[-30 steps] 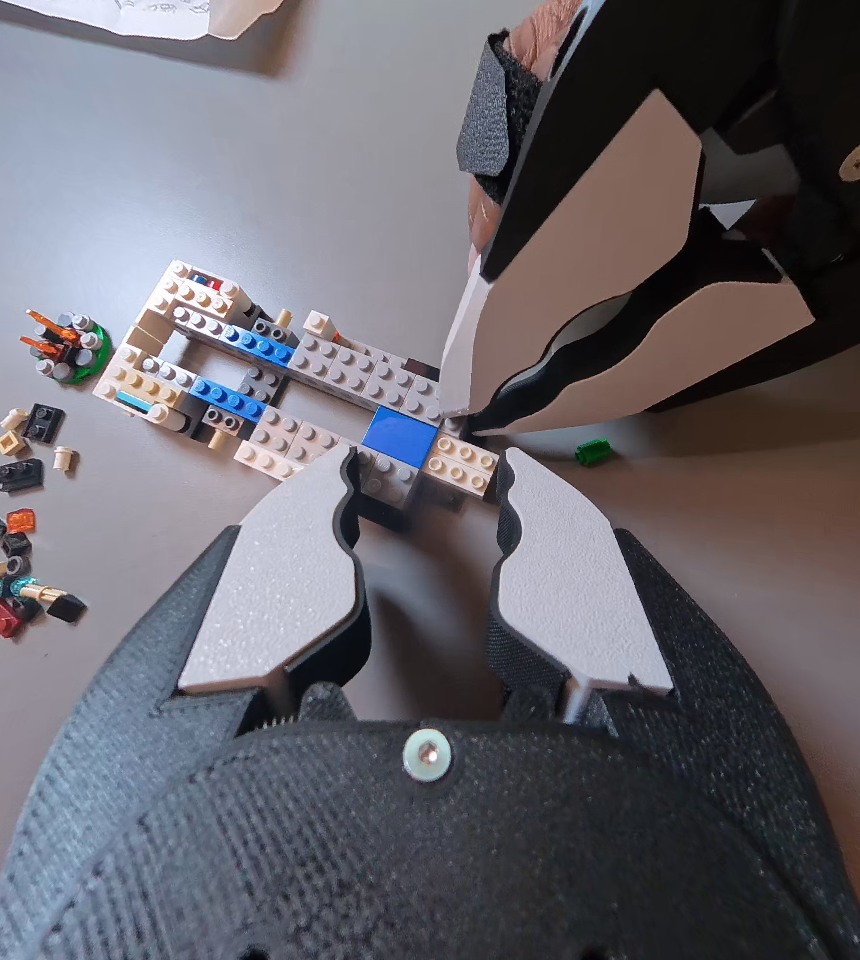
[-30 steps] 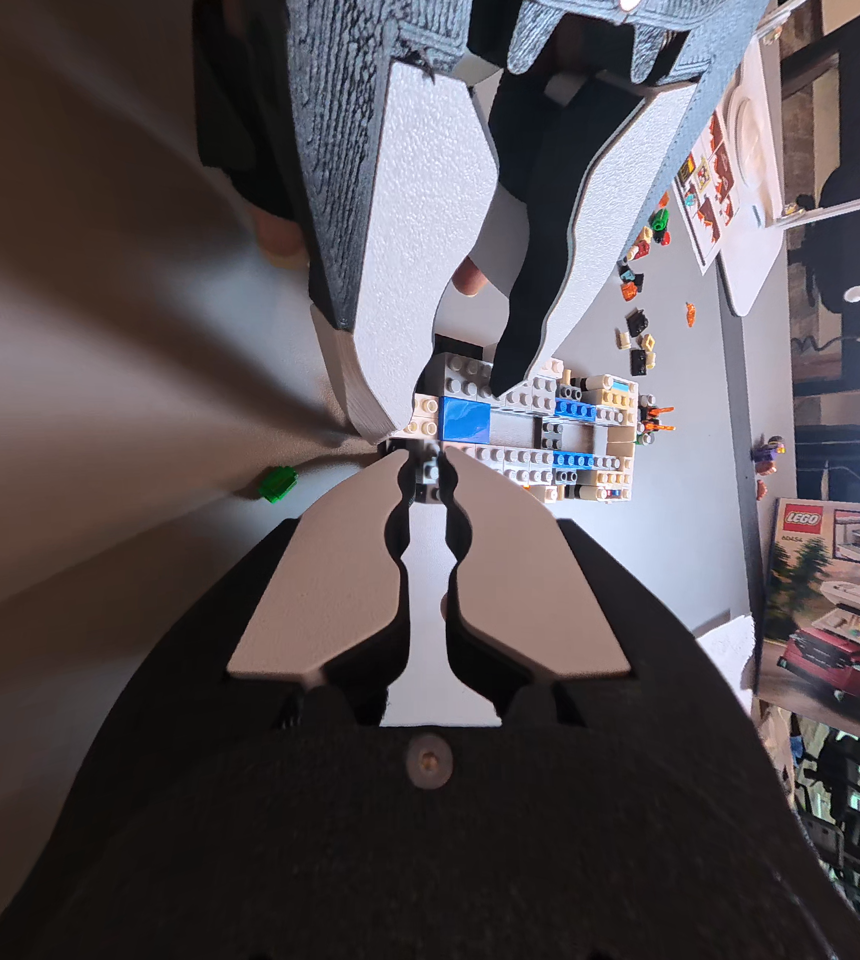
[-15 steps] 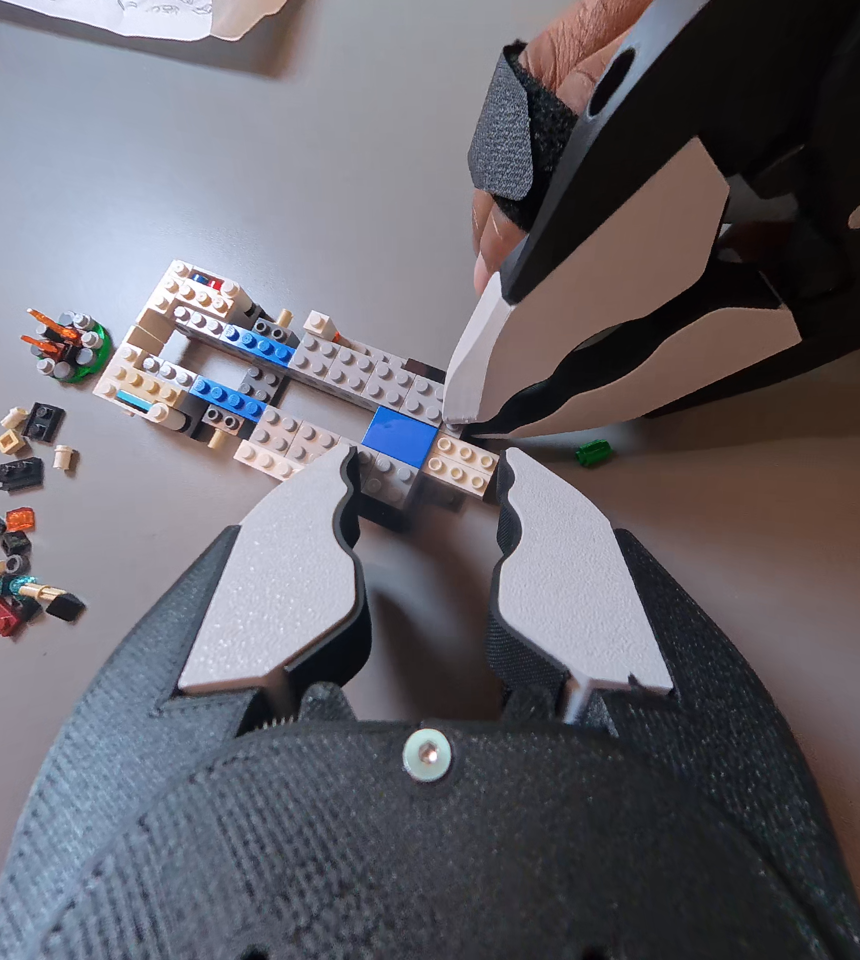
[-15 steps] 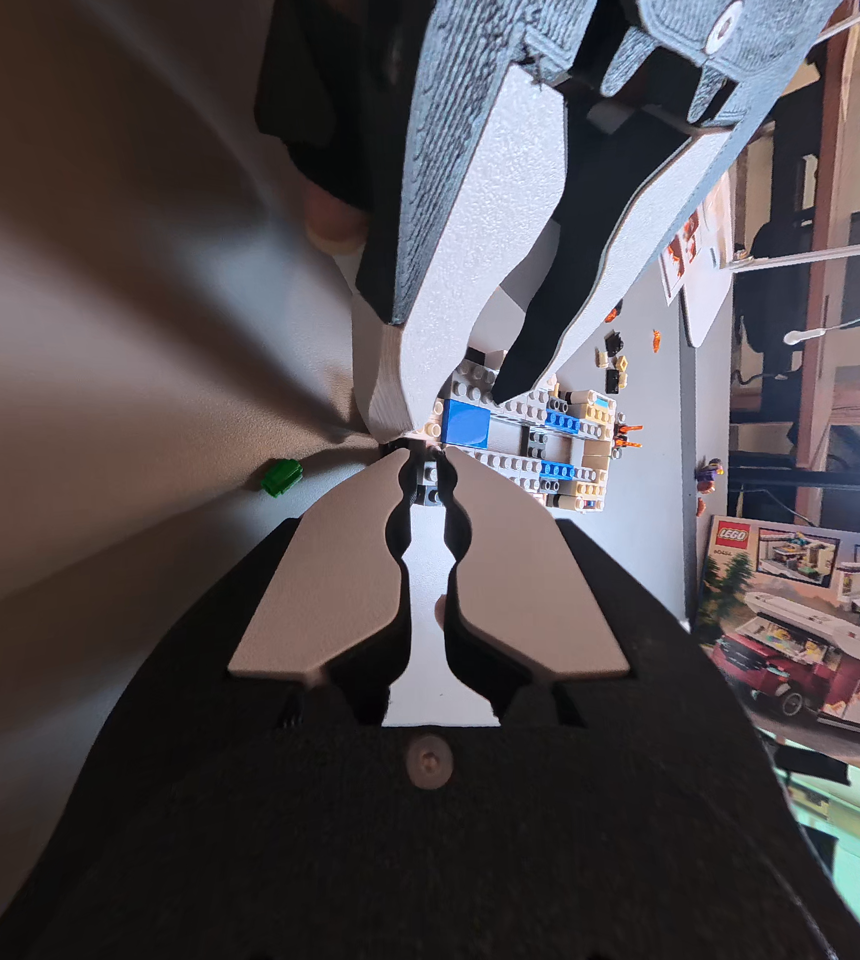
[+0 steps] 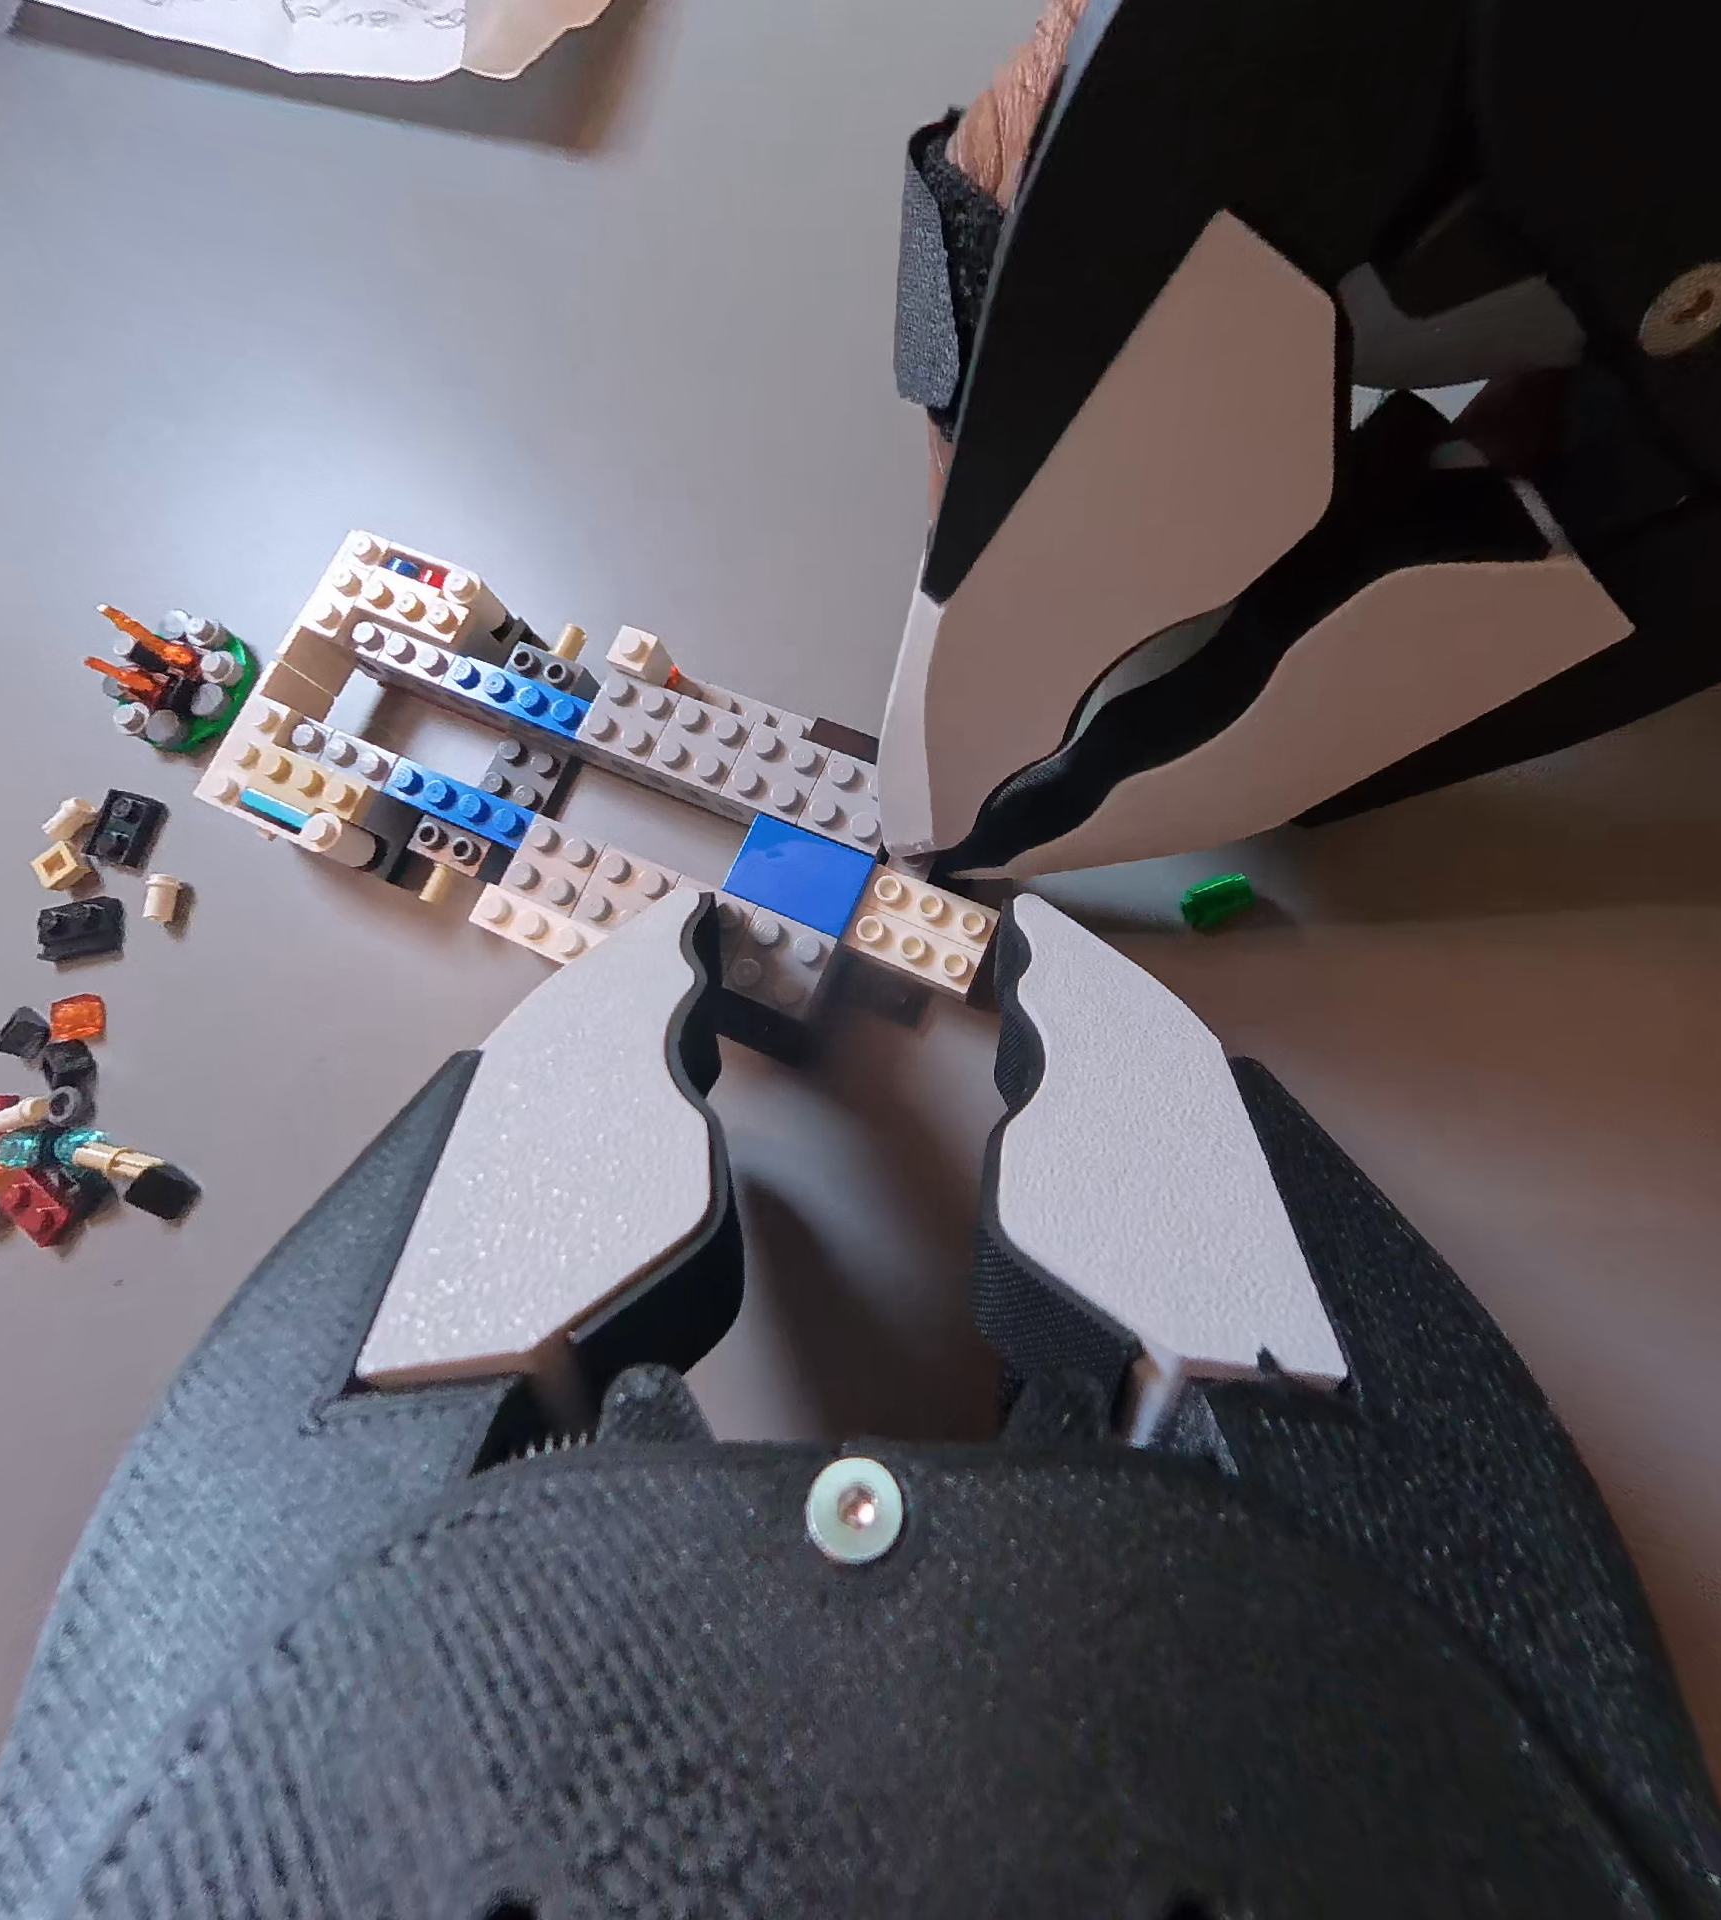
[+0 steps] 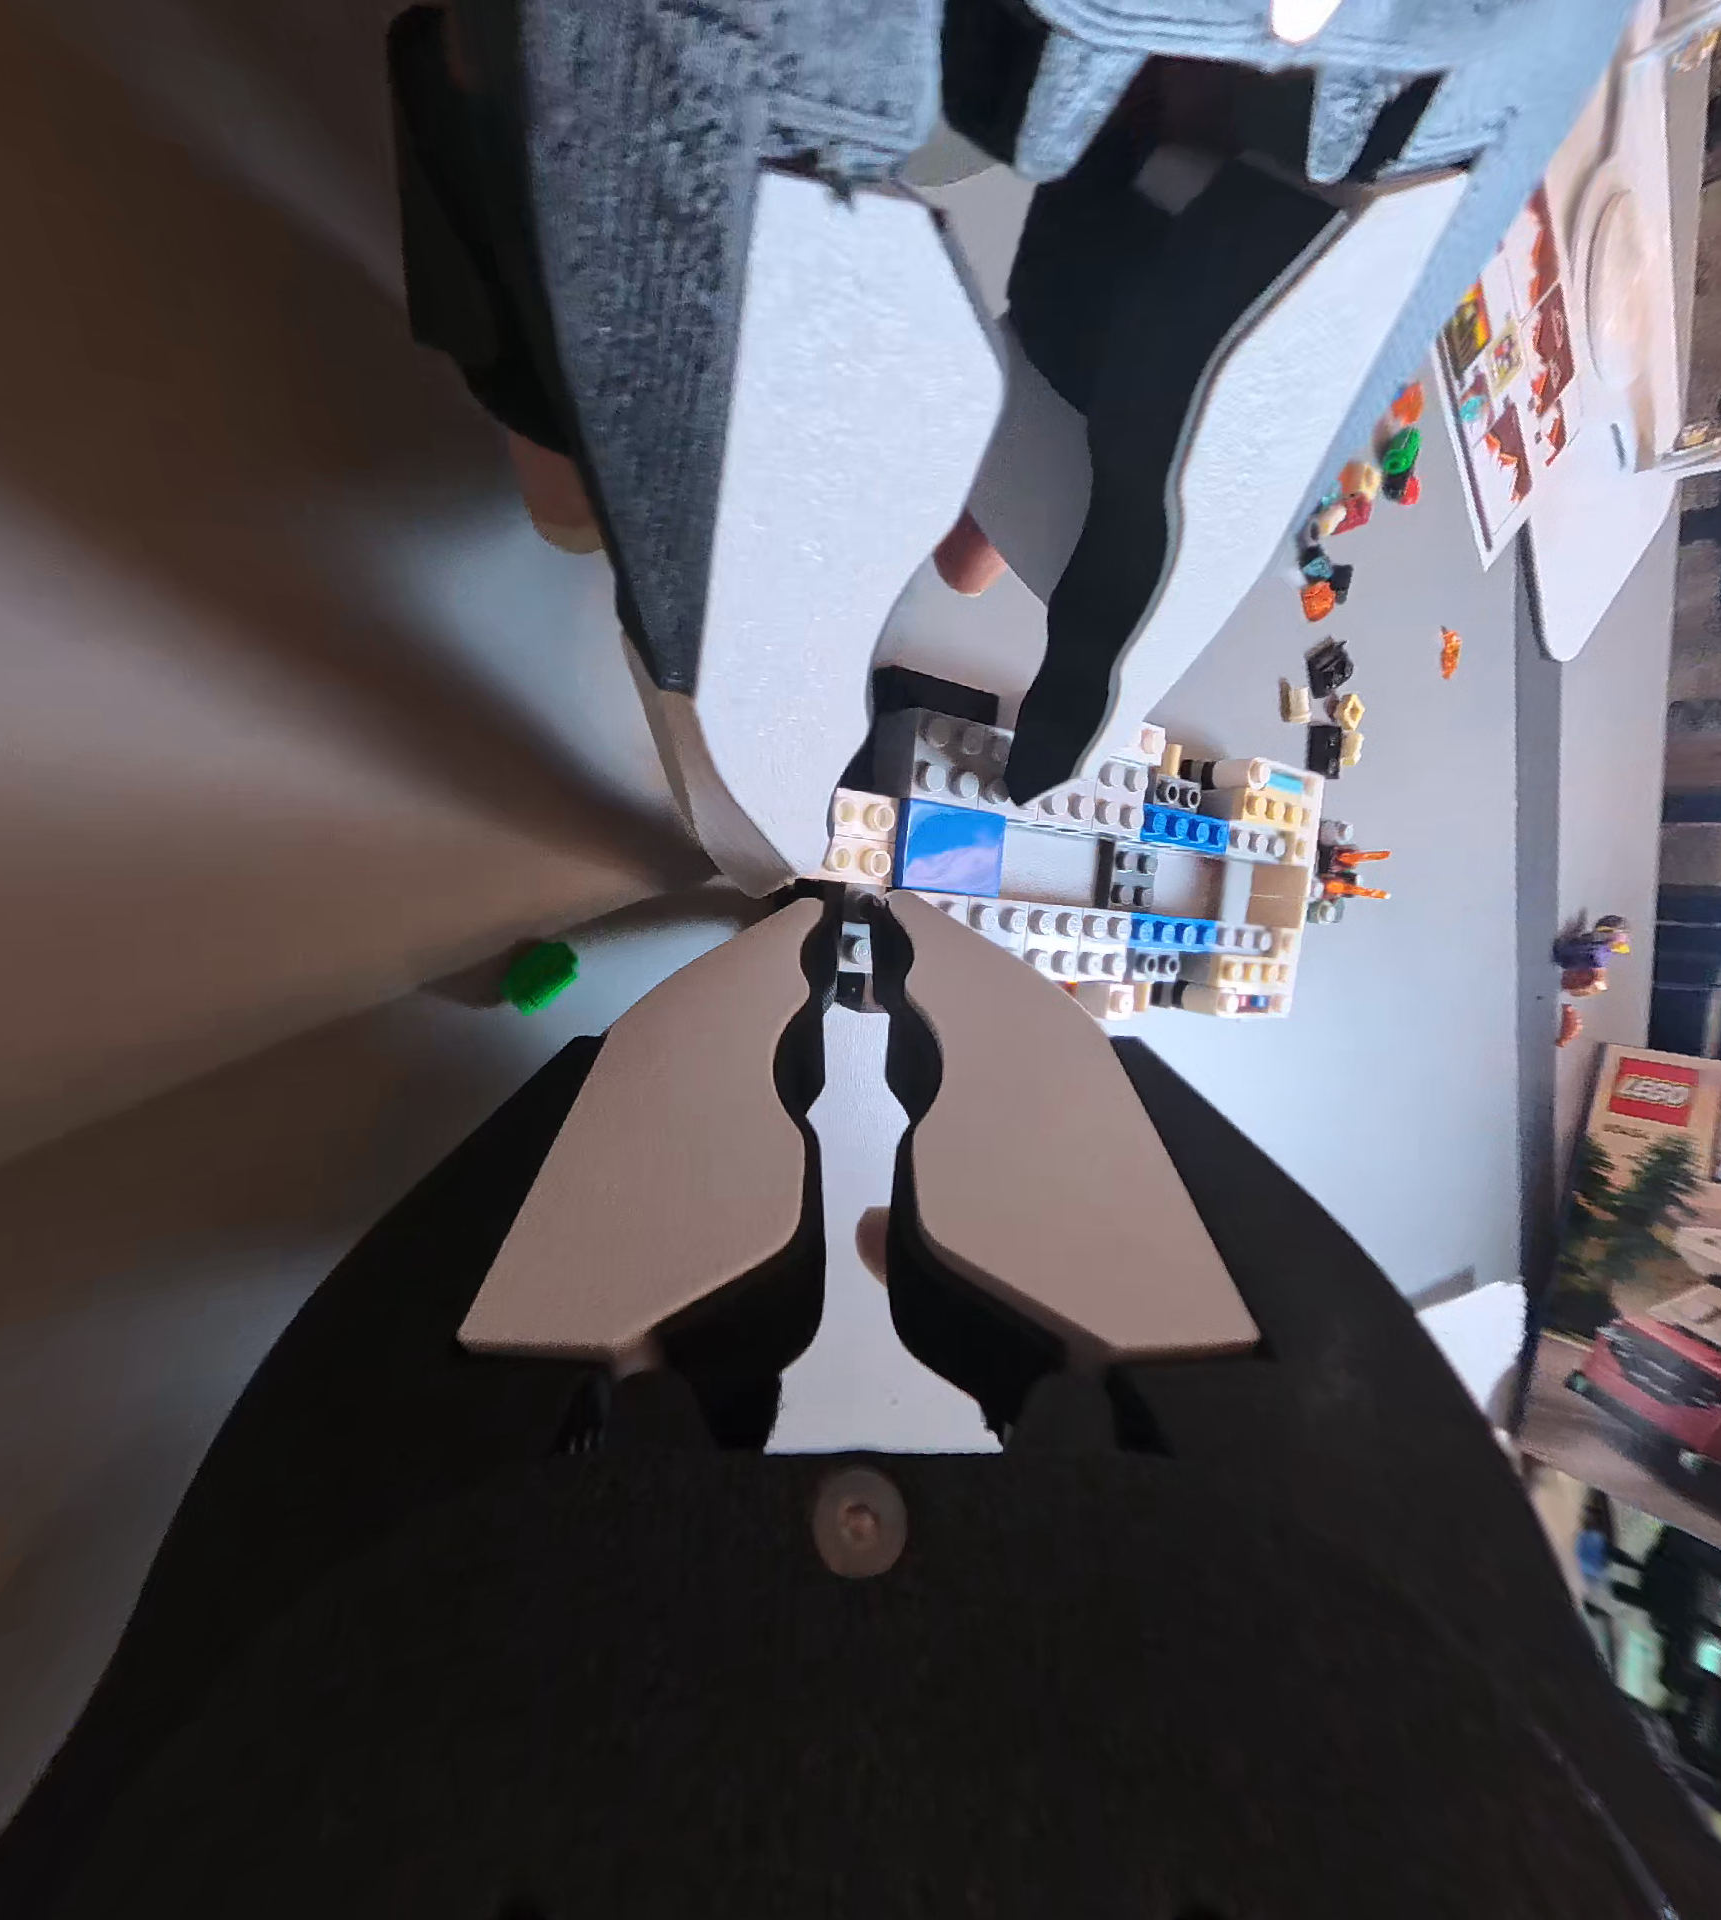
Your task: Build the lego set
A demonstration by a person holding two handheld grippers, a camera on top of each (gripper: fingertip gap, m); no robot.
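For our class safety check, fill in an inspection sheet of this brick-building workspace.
Surface: grey table, flat.
Work things: long brick model lying flat.
Clutter: loose pieces left of the model; green piece right of it; small build at its far end.
Grippers: left gripper clamps the model's near end; right gripper pinches a grey piece at that end.
Cables: nothing seen on the table.
Surroundings: box, leaflet.

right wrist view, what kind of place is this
Probably a hobby or work table indoors: a half-built brick model on a grey table, loose bricks, a toy set box and an instruction sheet.
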